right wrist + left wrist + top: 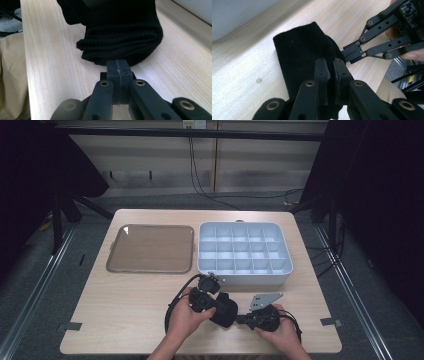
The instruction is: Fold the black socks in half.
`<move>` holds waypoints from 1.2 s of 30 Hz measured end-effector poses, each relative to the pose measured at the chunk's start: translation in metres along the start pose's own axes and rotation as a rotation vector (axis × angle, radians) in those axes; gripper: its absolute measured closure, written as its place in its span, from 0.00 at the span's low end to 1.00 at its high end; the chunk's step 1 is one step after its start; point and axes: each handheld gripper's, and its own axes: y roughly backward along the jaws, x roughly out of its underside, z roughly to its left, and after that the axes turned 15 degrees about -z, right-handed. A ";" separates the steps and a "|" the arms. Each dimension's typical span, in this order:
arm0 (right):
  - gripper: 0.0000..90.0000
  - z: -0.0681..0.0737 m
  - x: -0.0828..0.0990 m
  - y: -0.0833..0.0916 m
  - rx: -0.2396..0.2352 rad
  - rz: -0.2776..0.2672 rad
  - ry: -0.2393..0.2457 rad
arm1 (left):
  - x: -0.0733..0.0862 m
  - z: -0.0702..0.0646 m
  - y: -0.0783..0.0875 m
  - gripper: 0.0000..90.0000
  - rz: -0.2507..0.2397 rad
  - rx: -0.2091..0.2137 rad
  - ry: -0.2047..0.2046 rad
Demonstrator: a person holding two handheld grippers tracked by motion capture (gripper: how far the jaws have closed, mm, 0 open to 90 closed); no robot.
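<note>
Black knit sock (223, 309) lies bunched on the table (125, 320), low centre of the high view, just in front of the grey compartment box (244, 254), between the two hands. Left gripper (212, 301) comes in from lower left; in the left gripper view its fingers (322, 72) are pressed together on a fold of the sock's fabric at lower centre, dark cloth visible between them. Right gripper (241, 319) comes in from lower right; in the right gripper view its fingers (113, 68) are clamped flat against each other at the sock's near edge, tips touching the ribbed roll, likely pinching a thin bit of the hem, though the cloth between the pads is too thin to make out for sure. Brown flat tray (150, 249) sits at upper left of the table, beside the box and well apart from the sock. Box compartments look empty. Handling judgement: the sock is light, soft and limp, will sag and unroll when lifted, not fragile, not slippery since the knit gives grip. Best hold is on the ribbed cuff or a doubled fold, where the fabric is thick enough for the fingers to bite; a single thin layer could slip out. With both ends pinched, the sock can be stretched, folded or rolled, but pulling too hard just stretches the knit.
</note>
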 end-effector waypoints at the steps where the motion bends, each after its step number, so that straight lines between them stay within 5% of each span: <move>1: 1.00 0.000 0.000 0.000 0.001 0.001 0.004 | 0.000 0.000 0.000 0.92 0.001 0.000 0.001; 36: 1.00 0.001 0.000 -0.001 0.007 -0.001 0.004 | 0.002 -0.005 -0.015 0.92 0.019 0.018 -0.002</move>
